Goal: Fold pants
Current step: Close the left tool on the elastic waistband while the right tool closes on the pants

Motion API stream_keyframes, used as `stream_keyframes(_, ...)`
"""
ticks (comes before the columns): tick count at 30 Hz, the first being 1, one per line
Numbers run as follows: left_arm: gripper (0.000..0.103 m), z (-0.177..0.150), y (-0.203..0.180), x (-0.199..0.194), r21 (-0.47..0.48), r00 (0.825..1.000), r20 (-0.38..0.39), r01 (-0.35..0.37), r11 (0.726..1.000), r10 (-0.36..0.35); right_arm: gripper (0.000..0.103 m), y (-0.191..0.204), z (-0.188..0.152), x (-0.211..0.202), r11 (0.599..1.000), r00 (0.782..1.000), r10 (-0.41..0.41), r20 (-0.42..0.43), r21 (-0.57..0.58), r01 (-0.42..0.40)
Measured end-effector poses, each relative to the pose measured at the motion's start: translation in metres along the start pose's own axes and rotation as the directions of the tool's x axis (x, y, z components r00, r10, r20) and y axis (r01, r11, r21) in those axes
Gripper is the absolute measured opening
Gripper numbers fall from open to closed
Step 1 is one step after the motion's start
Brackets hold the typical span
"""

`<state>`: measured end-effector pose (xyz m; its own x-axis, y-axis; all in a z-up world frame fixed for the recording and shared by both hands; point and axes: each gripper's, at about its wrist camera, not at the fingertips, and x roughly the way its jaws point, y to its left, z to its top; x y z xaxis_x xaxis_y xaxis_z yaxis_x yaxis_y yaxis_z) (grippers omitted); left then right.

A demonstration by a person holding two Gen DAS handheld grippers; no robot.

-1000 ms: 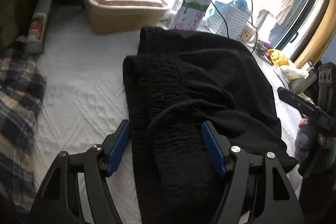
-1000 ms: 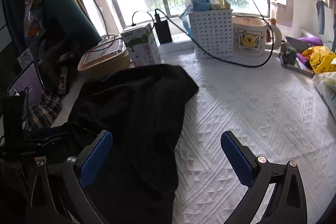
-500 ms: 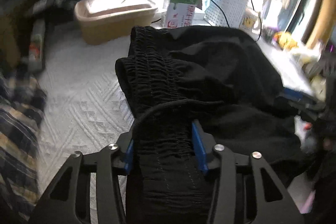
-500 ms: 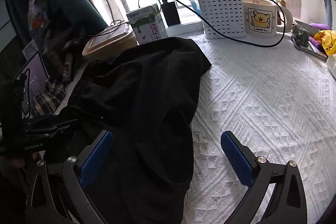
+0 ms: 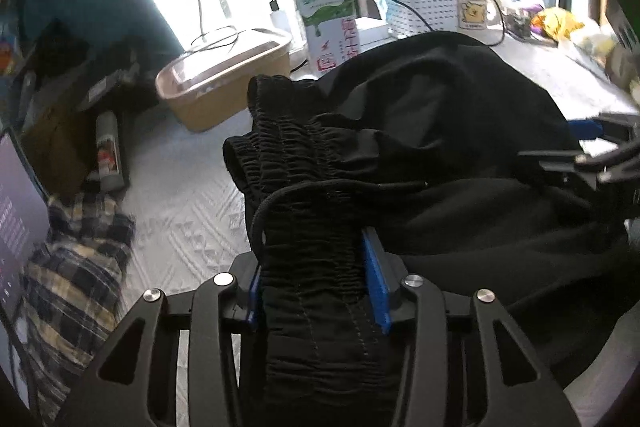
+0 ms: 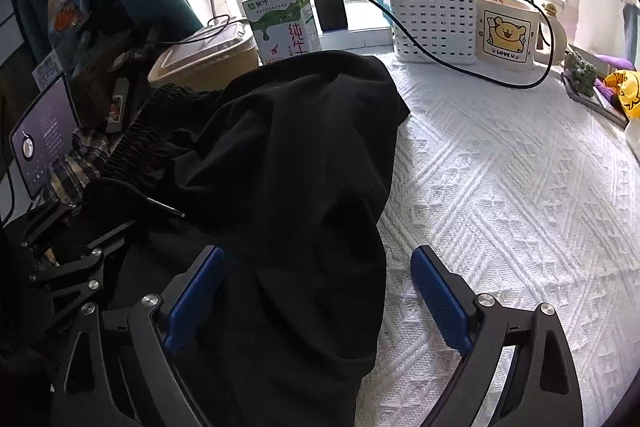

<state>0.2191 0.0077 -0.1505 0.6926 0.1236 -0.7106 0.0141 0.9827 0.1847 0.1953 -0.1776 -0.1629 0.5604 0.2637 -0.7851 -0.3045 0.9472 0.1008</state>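
The step in hand looks like the first grasp before any fold. The black crumpled cloth pants (image 5: 440,131) lie heaped on the left half of the worktop covered with a white textured cloth (image 6: 520,187), their gathered elastic waistband (image 5: 312,267) nearest the left gripper (image 5: 316,283). That gripper is clamped on the waistband: its blue pads press the ruched band from both sides, having just closed onto it, and the black drawstring (image 5: 320,189) loops over the band just ahead of the jaws. The right gripper (image 6: 316,291) hangs over the far side of the heap with its jaws wide apart; they have just begun to narrow, and a fold of the dark cloth lies between them, though the pads are not pressing on it.

The next move, as I judge it, calls for the right jaws to close on that cloth, so both hands can lift and spread the garment flat over the free white area to the right, clear of the green-and-white milk carton (image 6: 284,27) and tan lidded tub (image 6: 204,59) behind.

Both grippers point steeply down at the worktop, side by side, the left one's linkage showing at the left edge of the right wrist view.
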Motion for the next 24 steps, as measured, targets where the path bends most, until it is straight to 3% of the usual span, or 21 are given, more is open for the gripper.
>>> stream_keyframes(9, 0.056, -0.001, 0.034, 0.004, -0.217, 0.997, -0.022, 0.074, 0.973, -0.08, 0.095, 0.0, 0.003, 0.004, 0.999, 0.999, -0.034, -0.032, -0.025, 0.033)
stream_keyframes(13, 0.069, -0.003, 0.041, 0.01, -0.267, 0.996, -0.039, 0.072, 0.961, -0.085, 0.095, 0.003, 0.004, 0.006, 0.998, 0.998, -0.053, -0.042, -0.043, 0.051)
stream_keyframes(16, 0.078, -0.003, 0.045, 0.016, -0.304, 0.989, -0.057, 0.11, 0.946, -0.134, 0.095, 0.004, 0.005, 0.008, 0.997, 0.997, -0.064, -0.046, -0.049, 0.062)
stream_keyframes(18, 0.081, -0.001, 0.039, 0.018, -0.271, 0.988, -0.074, 0.109, 0.956, -0.133, 0.095, 0.005, 0.005, 0.008, 0.996, 0.996, -0.069, -0.05, -0.056, 0.066)
stream_keyframes(21, 0.08, 0.002, 0.031, 0.018, -0.222, 0.984, -0.074, 0.141, 0.965, -0.161, 0.095, 0.006, 0.006, 0.009, 0.996, 0.996, -0.071, -0.05, -0.058, 0.068)
stream_keyframes(24, 0.062, 0.002, 0.029, 0.015, -0.205, 0.985, -0.058, 0.148, 0.968, -0.163, 0.095, 0.007, 0.006, 0.01, 0.995, 0.996, -0.08, -0.047, -0.062, 0.077)
